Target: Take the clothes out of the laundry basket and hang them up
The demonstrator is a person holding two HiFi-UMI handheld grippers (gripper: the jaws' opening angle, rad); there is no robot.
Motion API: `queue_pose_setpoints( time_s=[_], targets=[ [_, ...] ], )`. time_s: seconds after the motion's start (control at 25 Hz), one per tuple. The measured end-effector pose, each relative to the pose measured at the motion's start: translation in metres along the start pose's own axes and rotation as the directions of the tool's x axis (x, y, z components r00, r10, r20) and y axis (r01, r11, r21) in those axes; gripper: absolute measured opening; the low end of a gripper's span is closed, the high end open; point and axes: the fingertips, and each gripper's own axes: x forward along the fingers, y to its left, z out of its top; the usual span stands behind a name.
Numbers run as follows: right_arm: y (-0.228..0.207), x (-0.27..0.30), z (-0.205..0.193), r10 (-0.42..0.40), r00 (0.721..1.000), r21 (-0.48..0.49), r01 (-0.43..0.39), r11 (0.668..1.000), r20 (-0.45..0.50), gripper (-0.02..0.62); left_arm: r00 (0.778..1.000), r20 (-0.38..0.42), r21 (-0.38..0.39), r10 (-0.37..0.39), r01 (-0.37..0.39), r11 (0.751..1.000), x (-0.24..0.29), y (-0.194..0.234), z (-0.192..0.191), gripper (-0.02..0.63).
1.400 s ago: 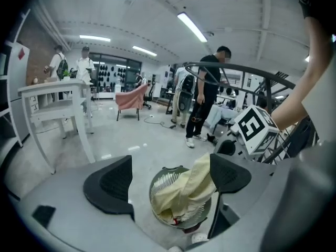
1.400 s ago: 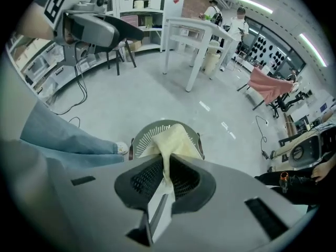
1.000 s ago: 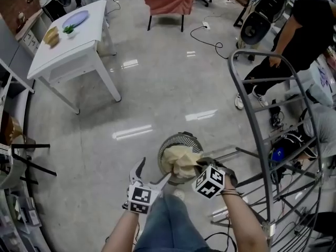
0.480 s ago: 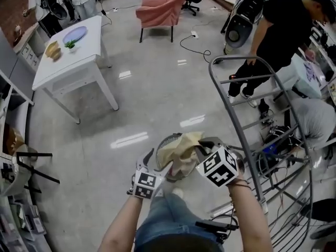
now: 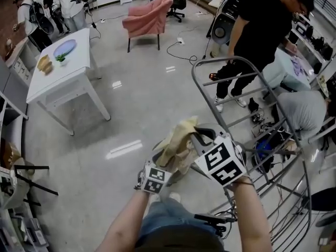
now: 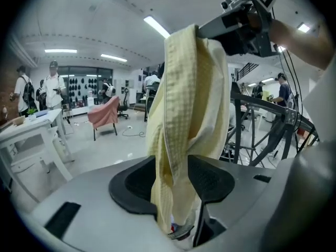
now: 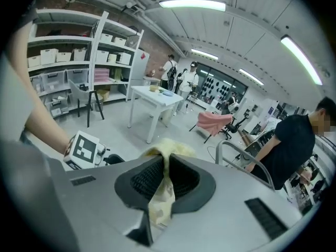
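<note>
- Between the two tools, the pale yellow checked fabric garment (image 5: 177,143) hangs bunched up like a loose rope, lifted clear of the glossy grey floor (image 5: 131,109).
- right hand-held gripper (image 7: 165,164) has the top of it. The jaws are clamped tight on a fold, with a little tail of fabric poking out below the pads.
- left hand-held gripper (image 6: 176,177) sits lower down on the same garment. Its jaws have just been closing, and the hanging fabric runs right between them, filling the gap and touching both pads.
- From the head view, the right one is up and to the right, and the left one is just below and to the left, half buried under the fabric.
- Just to the right of all that stands a grey metal tube drying rack (image 5: 220,60).
- Behind the rack, a person in a black T-shirt (image 5: 257,25) is bent over.
- Well off to the left is a white bench (image 5: 63,76) with a plate on it, and a pink armchair (image 5: 147,20) is at the back.
</note>
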Motion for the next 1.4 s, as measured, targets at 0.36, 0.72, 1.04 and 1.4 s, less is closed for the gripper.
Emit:
queue_pose_setpoints(
  time_s=[0.36,0.72,1.04,1.4],
  targets=[
    [-0.024,-0.019,-0.013,-0.064,0.997,0.043,0.062,0.997,0.043,0.031,0.998,0.038,0.04,0.054,-0.056,0.998,0.0,0.004,0.014,0.017],
    [-0.029,-0.027,-0.052,-0.093,0.995,0.14,0.09,0.986,0.018,0.031,0.972,0.135,0.055,0.194,-0.203,0.978,-0.077,0.074,0.064,0.017],
    [-0.02,-0.047,-0.058,-0.241,0.97,0.202,0.234,0.951,0.011,0.028,0.956,0.23,0.242,0.181,-0.237,0.941,-0.131,0.098,0.167,0.015],
    [-0.009,-0.088,-0.073,-0.383,0.923,0.27,0.374,0.887,-0.021,0.028,0.96,0.277,0.438,0.041,-0.164,0.884,-0.149,0.062,0.253,0.014]
  ],
)
